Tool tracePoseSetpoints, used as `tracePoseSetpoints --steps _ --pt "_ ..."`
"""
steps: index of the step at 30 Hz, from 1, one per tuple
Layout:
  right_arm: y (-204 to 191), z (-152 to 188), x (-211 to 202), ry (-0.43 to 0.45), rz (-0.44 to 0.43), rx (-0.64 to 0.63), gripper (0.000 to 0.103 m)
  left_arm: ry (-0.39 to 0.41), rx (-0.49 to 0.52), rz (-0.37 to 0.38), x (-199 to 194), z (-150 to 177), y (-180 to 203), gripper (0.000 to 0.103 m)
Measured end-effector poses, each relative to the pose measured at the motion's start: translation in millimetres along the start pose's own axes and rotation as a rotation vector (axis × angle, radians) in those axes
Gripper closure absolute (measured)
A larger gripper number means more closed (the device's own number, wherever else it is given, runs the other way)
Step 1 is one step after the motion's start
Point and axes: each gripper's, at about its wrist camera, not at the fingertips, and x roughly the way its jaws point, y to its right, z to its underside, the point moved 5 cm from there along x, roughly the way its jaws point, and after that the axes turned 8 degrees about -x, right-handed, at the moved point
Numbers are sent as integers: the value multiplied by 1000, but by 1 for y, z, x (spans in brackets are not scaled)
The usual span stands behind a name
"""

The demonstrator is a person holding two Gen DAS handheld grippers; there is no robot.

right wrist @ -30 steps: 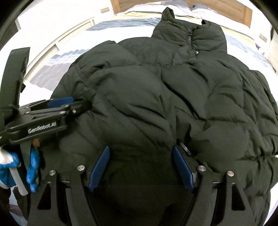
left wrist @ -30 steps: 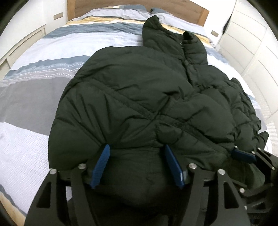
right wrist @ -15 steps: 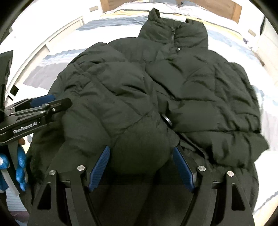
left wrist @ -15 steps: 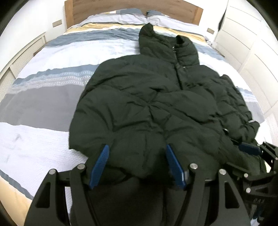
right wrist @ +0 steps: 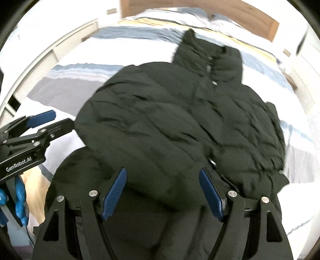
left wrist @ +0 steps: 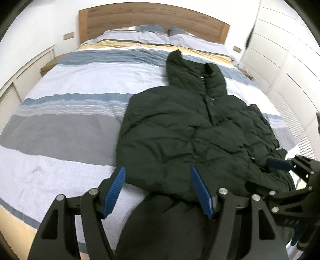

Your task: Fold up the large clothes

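Note:
A dark green puffer jacket (left wrist: 190, 128) lies on the striped bed, hood toward the headboard, its lower part folded up over itself. It also fills the right wrist view (right wrist: 170, 124). My left gripper (left wrist: 158, 190) is open and empty, hovering above the jacket's near left edge. My right gripper (right wrist: 163, 192) is open and empty above the jacket's near hem. Each gripper shows in the other's view: the right one in the left wrist view (left wrist: 280, 165), the left one in the right wrist view (right wrist: 40, 120).
The bed's striped duvet (left wrist: 70, 124) spreads to the left of the jacket. A wooden headboard (left wrist: 152, 18) and pillows (left wrist: 160, 38) are at the far end. White wardrobe doors (left wrist: 286, 60) stand along the right side. A blue-gloved hand (right wrist: 18, 198) holds the left gripper.
Both grippers have pulled back and up from the jacket. The jacket, which filled the jaws before, now lies farther off and released on the bed.

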Motion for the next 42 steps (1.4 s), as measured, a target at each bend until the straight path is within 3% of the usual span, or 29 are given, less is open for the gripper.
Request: tracePoseSetpoints --steps 4,9,16,25,37,42 --pt "-9 -8 21 34 -47 -46 29 11 -12 -54 2 4 0 36" --pt "-5 -10 31 47 -70 -93 29 6 -36 -53 18 -2 10 36" --pt "18 -19 48 71 -59 -45 29 -19 28 -54 68 -21 26 36" --pt "26 -8 77 33 -72 -87 28 -70 25 -83 122 -13 33 36" --pt "30 7 84 40 -112 -122 28 -65 29 -121 137 -6 36 32" --pt "39 24 88 16 -145 -59 24 -45 31 -134 135 0 37 32"
